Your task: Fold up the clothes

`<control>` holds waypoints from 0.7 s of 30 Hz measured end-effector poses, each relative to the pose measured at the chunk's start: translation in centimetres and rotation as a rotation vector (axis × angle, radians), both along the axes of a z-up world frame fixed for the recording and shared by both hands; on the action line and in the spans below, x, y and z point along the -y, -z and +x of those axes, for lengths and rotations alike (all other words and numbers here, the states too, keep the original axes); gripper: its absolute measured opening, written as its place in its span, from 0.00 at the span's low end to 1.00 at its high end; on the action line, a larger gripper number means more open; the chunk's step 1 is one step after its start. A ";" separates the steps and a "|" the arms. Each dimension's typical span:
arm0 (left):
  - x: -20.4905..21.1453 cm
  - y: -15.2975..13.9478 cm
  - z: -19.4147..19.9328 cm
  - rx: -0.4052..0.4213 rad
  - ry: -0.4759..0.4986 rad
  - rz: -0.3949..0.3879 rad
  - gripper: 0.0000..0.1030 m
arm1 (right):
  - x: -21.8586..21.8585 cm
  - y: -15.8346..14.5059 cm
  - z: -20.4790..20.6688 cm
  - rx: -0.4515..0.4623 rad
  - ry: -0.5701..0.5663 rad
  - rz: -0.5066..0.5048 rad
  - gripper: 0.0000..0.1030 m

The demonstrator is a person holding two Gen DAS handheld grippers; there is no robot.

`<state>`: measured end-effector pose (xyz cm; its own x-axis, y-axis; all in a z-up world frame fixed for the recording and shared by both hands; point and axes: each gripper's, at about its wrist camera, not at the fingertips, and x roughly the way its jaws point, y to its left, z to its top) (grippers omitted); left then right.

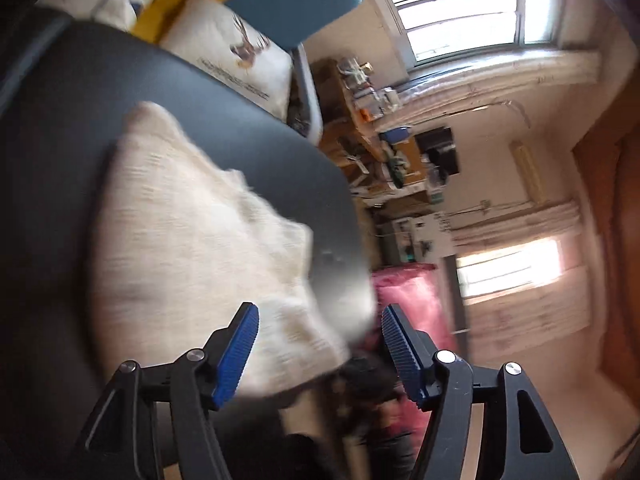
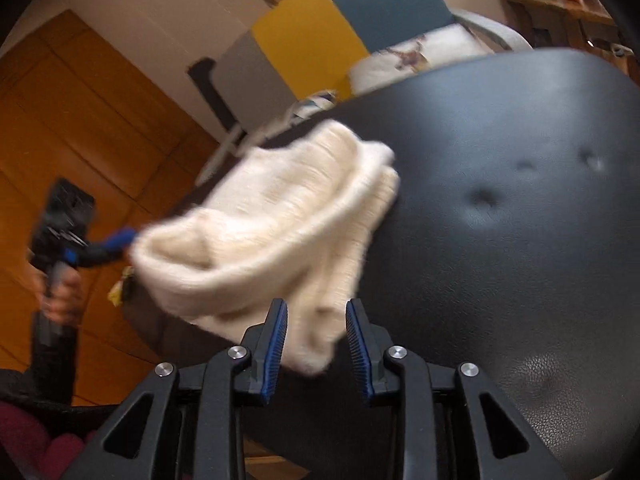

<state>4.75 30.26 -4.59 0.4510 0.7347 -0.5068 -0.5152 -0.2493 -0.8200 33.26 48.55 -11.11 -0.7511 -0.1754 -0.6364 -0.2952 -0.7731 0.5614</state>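
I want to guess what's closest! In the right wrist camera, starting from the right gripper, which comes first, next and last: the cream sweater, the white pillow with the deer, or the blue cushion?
From the right gripper:
1. Cream sweater, just ahead, its corner between the open fingers.
2. White pillow, beyond the black seat's far edge.
3. Blue cushion, behind the pillow, farthest.
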 end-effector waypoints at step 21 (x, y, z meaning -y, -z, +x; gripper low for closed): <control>5.9 7.5 7.8 -0.933 0.264 -0.098 0.49 | 2.5 -4.1 -6.9 0.136 -0.396 -0.108 0.33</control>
